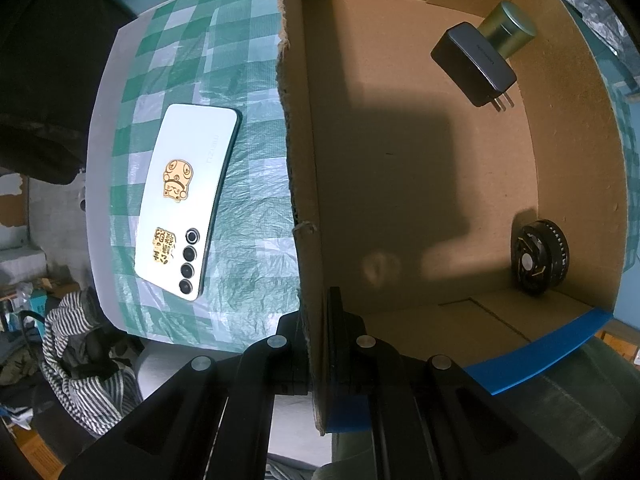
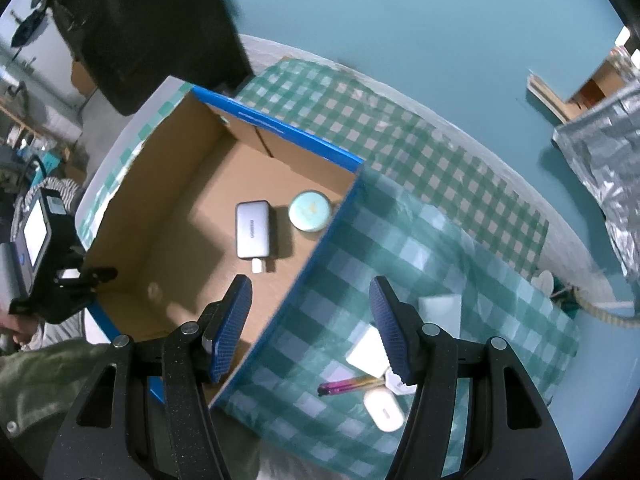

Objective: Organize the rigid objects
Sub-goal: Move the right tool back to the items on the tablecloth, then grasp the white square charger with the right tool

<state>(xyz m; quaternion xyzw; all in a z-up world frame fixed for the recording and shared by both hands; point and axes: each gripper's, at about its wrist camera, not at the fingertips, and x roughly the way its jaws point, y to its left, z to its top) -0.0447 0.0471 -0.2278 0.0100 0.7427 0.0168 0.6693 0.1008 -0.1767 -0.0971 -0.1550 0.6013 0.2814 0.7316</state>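
Inside the brown cardboard box (image 1: 420,160) pinched by the left gripper (image 1: 316,344), a grey charger (image 1: 472,64) lies; right gripper (image 2: 310,328) gapes empty.

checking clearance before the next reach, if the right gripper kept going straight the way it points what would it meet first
Probably the blue-edged wall of the cardboard box, which runs up between the open, empty fingers of the right gripper. Depth is unclear, so it might just miss onto the checked cloth.

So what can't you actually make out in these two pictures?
- Black round part, left wrist view: missing from the right wrist view, hidden by the right gripper's finger.
- Phone: face down, screen unseen.
- White items on the cloth, right wrist view: blurred, partly behind a finger.
- Charger lettering: too small.
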